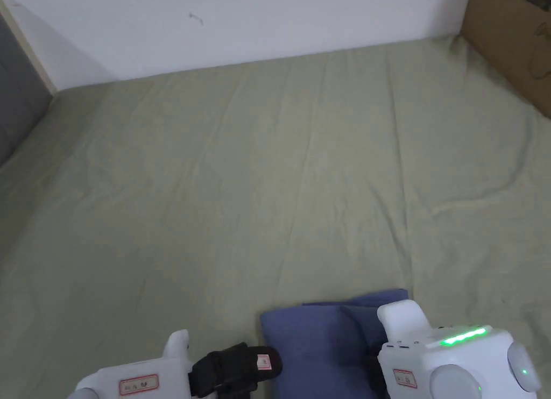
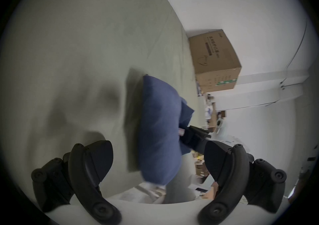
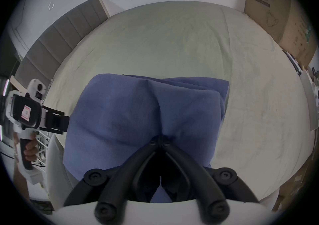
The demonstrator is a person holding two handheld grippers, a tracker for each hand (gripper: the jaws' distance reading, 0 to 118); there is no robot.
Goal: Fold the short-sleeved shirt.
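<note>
Left side: the left gripper (image 2: 158, 158) sits just beside the left edge of the shirt (image 1: 317, 346), near the front edge of the bed sheet (image 1: 269, 174). In the left gripper view its jaws stand wide apart with nothing between the pads; the sheet lies under one jaw. In the right gripper view a hand (image 3: 30, 149) holds its white handle.

Centre: the blue short-sleeved shirt lies folded into a compact, thick rectangle at the near edge of the pale green sheet, between the two grippers.

Right side: the right gripper (image 3: 159, 139) is on the shirt. Its jaws are closed together, pinching a fold of the blue fabric, which puckers at the tips. A green light shows on its white body.

Far right: a cardboard box (image 1: 511, 40) stands at the sheet's corner against the wall (image 1: 242, 23).
</note>
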